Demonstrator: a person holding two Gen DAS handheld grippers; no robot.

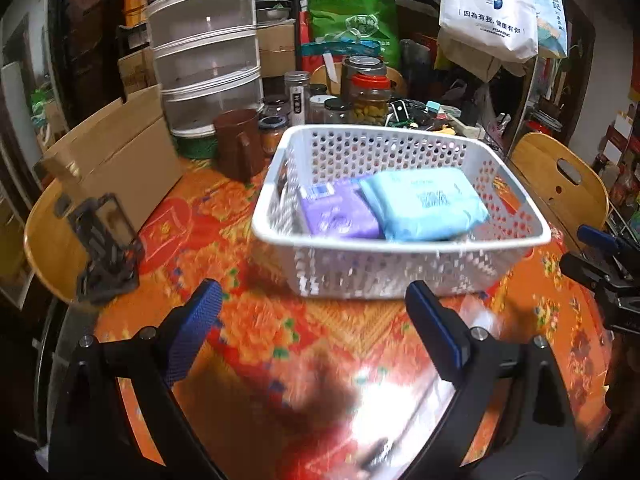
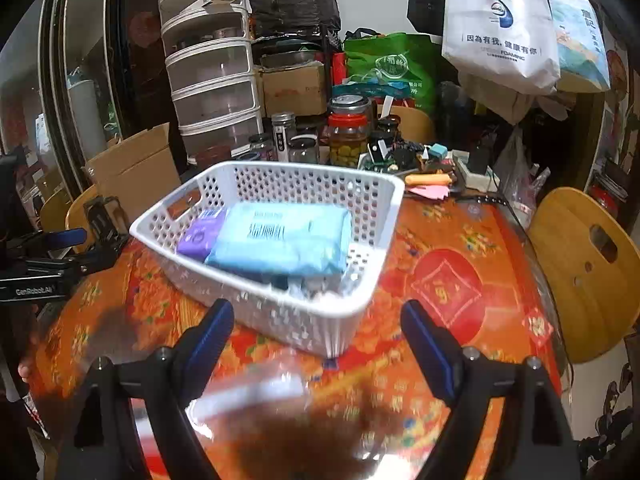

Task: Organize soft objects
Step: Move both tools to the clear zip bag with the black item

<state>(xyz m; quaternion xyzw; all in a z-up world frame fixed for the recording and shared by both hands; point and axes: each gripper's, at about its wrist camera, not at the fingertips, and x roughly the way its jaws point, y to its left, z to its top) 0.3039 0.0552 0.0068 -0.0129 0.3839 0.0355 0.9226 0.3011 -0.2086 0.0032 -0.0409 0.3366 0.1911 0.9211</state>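
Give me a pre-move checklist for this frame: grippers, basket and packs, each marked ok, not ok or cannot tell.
1. Left gripper open and empty: ok.
2. Right gripper open and empty: ok.
3. White basket flat on the table: ok.
4. Blue pack and purple pack inside the basket: ok.
5. Blue pack partly overlaps purple pack: ok.
6. More soft items left outside the basket: cannot tell.
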